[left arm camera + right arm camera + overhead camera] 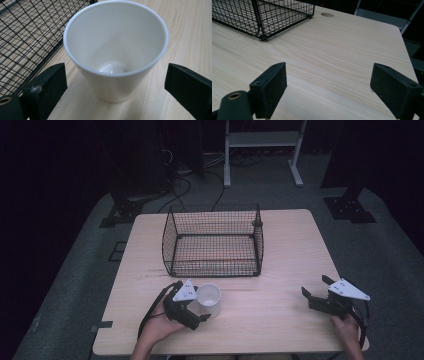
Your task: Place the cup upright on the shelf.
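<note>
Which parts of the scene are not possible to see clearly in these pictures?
- White cup: its far side, left gripper view, hidden by its own body.
- Wire basket: cut off by the top and left edges, right gripper view.
- Left gripper: lower jaw partly behind the cup, high view.

The wire basket [212, 241] stands on the surface [280, 320] toward its far side, near the middle. The cup [208, 300] stands upright nearer, just before the basket's near left corner, between the jaws of the left gripper [197, 309]. The right gripper [316, 290] sits well apart at the near right edge.
</note>
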Demonstrator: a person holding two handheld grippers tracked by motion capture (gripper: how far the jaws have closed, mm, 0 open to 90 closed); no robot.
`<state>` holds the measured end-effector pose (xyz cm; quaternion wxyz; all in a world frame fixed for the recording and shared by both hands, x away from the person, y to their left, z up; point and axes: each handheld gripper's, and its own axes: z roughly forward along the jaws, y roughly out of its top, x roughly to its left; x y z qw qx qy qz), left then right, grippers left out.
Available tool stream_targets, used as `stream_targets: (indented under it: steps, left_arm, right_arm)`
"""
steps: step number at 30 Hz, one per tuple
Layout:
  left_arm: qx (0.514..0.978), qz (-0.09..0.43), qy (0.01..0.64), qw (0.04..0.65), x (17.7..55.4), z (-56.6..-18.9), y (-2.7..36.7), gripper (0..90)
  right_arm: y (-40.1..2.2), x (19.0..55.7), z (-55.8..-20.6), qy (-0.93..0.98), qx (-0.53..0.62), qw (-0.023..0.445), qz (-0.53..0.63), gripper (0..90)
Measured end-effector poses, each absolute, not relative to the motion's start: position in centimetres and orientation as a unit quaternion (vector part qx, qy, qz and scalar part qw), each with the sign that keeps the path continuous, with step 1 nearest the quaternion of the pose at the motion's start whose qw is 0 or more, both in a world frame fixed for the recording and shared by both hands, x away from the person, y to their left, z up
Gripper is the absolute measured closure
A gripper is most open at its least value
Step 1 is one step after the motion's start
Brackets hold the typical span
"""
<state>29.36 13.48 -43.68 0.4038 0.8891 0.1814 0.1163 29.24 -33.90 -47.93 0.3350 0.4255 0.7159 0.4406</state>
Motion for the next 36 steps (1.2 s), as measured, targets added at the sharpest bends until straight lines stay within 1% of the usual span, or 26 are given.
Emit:
stream_targets:
  steps: [4,8,12,14,18,19,20,29,36]
  left_arm:
    - [0.893,0.105,0.179,0.4,29.7,-43.9,13.0,4.4]
    - [0.898,0.106,0.177,0.388,29.9,-43.9,12.4,4.5]
    - [0.9,0.101,0.174,0.387,30.2,-43.7,12.1,6.5]
    - [0.903,0.089,0.171,0.385,30.5,-43.6,11.9,6.8]
    - [0.905,0.088,0.165,0.383,30.7,-43.5,11.7,14.5]
    - [0.905,0.088,0.161,0.384,30.7,-43.5,11.7,18.5]
    - [0.905,0.086,0.163,0.384,30.7,-43.5,11.7,20.4]
    - [0.907,0.085,0.154,0.382,30.7,-43.0,11.5,21.0]
    - [0.903,0.104,0.147,0.39,30.8,-41.6,11.4,20.9]
  right_arm:
    - [-33.9,29.2,-47.9,0.716,0.425,0.335,0.441,13.1]
    - [-33.9,29.2,-47.9,0.716,0.424,0.336,0.441,13.1]
    - [-33.9,29.2,-47.9,0.717,0.424,0.336,0.441,13.1]
    - [-33.9,29.2,-47.9,0.717,0.424,0.336,0.441,13.1]
    - [-33.9,29.2,-47.9,0.717,0.423,0.336,0.441,13.0]
    - [-33.9,29.2,-47.9,0.717,0.423,0.336,0.441,13.1]
    - [-33.9,29.2,-47.9,0.717,0.423,0.336,0.441,13.0]
    - [-33.9,29.2,-47.9,0.716,0.423,0.336,0.443,13.1]
    - [-33.9,29.2,-47.9,0.716,0.423,0.335,0.443,13.1]
